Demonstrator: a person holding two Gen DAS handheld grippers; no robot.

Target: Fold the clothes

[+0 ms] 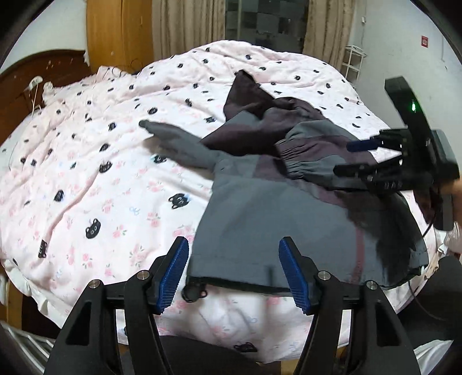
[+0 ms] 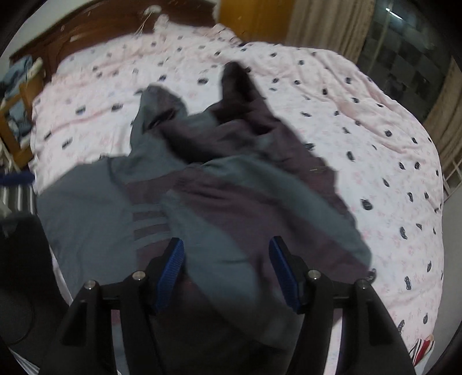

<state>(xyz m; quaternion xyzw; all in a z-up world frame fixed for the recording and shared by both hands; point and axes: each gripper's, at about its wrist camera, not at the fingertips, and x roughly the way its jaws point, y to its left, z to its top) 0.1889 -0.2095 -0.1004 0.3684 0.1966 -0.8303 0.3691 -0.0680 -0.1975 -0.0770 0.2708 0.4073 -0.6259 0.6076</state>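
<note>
A grey and dark purple jacket (image 1: 274, 207) lies crumpled on the bed, one grey sleeve (image 1: 173, 141) stretched to the left. My left gripper (image 1: 235, 271) is open, its blue pads either side of the jacket's zipped hem (image 1: 231, 284). My right gripper (image 1: 358, 157) shows at the right, over the gathered cuff (image 1: 297, 164). In the right wrist view, which is blurred, the right gripper (image 2: 228, 277) is open low over the jacket (image 2: 216, 187), with a grey fold between its pads. Nothing is clamped in either.
A pink quilt (image 1: 101, 173) with black cat prints covers the whole bed (image 2: 375, 129). A dark wooden headboard (image 1: 29, 86) and a wardrobe (image 1: 118, 28) stand behind. Curtains (image 1: 187, 23) and a white rack (image 1: 353, 63) are further back. A slipper (image 2: 421, 346) lies on the floor.
</note>
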